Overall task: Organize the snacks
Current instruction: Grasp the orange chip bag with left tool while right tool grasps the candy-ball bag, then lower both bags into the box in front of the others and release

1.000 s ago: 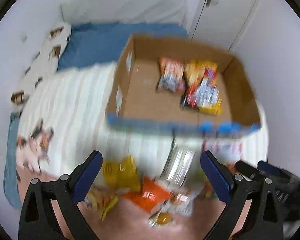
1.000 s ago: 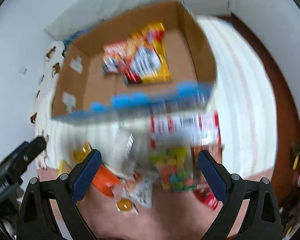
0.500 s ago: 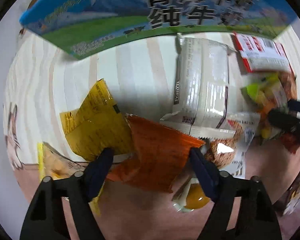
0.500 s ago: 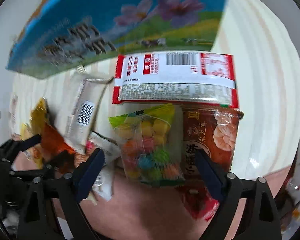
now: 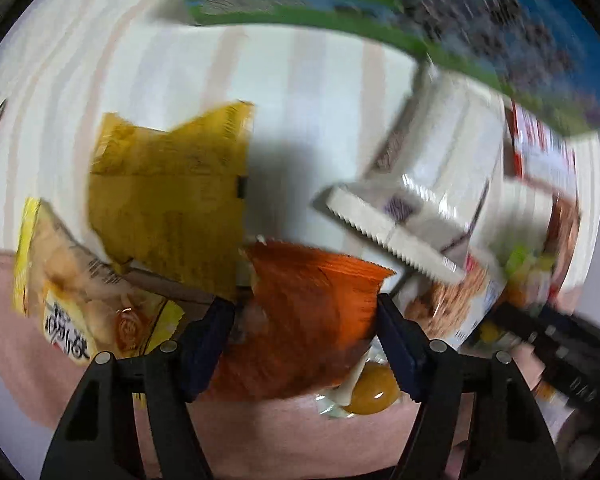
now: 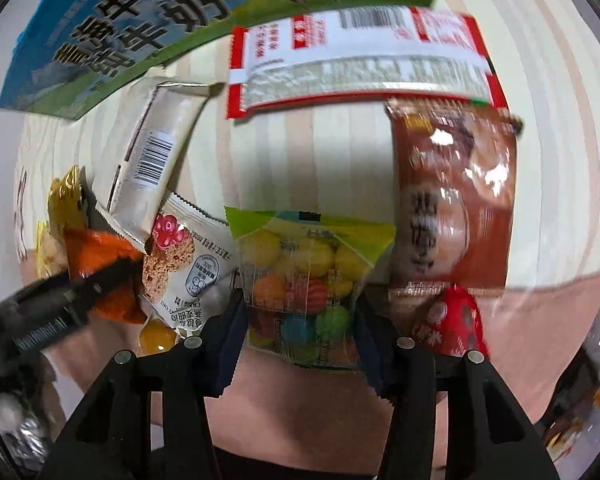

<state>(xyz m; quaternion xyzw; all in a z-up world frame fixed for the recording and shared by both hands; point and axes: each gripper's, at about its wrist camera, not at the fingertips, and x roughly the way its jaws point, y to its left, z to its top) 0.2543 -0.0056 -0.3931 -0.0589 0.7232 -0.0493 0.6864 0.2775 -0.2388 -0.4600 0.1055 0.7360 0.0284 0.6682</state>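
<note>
Now lower, left gripper [image 5: 305, 312] closes around orange packet [image 5: 308, 312], right gripper [image 6: 300, 316] around candy bag [image 6: 304, 280].

Orange packet [image 5: 312, 316] seemingly between closing jaws

- Bright, even indoor light in both views; its source cannot be told.
- Left wrist view is heavily motion-blurred, worst on the blue-and-green printed cardboard box [image 5: 460, 20].
- A soft grey shadow lies on the striped bedcover [image 5: 292, 92].
- White glare streaks the glossy brown plastic snack bag [image 6: 456, 200].
- Fisheye bending and dark corners frame both views.
</note>
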